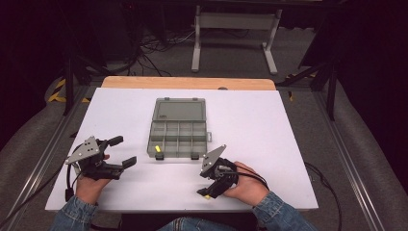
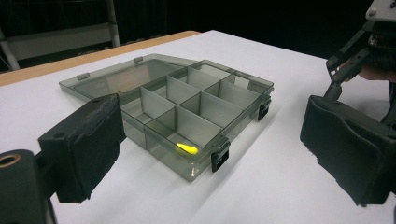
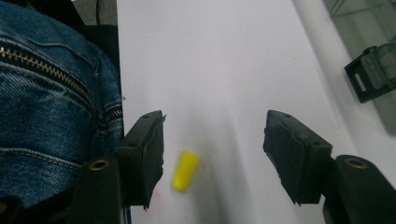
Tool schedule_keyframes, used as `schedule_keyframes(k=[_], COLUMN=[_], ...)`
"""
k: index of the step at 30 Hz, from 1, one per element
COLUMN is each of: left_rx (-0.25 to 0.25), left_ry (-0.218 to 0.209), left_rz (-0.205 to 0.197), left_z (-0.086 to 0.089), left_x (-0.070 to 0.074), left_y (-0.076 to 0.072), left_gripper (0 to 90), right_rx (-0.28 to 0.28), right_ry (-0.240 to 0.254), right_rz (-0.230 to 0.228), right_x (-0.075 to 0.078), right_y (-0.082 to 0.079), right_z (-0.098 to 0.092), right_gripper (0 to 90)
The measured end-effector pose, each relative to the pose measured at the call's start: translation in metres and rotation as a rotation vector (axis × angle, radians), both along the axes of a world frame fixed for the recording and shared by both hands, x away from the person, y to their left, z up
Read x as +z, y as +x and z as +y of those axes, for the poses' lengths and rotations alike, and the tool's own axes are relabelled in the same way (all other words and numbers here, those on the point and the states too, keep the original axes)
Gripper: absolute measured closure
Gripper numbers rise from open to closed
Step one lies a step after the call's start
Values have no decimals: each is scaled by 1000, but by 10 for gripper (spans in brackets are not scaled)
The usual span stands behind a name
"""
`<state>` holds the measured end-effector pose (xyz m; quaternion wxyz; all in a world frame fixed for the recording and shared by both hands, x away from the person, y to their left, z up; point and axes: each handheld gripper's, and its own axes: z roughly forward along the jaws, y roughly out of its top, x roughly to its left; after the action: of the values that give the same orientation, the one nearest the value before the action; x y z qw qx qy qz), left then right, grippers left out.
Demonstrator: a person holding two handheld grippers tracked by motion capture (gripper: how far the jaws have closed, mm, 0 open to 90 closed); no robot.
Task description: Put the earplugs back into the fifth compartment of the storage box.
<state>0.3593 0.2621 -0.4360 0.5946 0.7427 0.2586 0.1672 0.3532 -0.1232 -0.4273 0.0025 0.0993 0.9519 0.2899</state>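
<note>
A white table [image 1: 269, 125] on grey carpet [image 1: 231, 53].

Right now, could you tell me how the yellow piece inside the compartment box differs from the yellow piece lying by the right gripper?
The yellow piece in the box lies in a near corner compartment of the open compartment box, while the yellow piece on the table lies on the bare white table. The first has no gripper around it; the second lies between the open jaws of the right gripper, untouched. Both are small, bright yellow and tapered.
</note>
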Motion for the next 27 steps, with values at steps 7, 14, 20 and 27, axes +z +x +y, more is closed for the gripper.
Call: schedule_keyframes(k=[7, 14, 20, 27], left_rx=[-2, -2, -2, -1], left_ry=[-5, -7, -5, -6], left_rz=[0, 0, -1, 0], left_z=[0, 0, 0, 0], left_x=[0, 0, 0, 0], left_y=[0, 0, 0, 0], left_gripper=[68, 68, 68, 68], right_rx=[25, 32, 39, 48], right_ry=[-39, -61, -78, -100], right_rz=[6, 18, 6, -1], right_x=[-7, -11, -13, -17], right_y=[-5, -8, -10, -12], right_z=[1, 2, 4, 4], right_gripper=[432, 478, 556, 691])
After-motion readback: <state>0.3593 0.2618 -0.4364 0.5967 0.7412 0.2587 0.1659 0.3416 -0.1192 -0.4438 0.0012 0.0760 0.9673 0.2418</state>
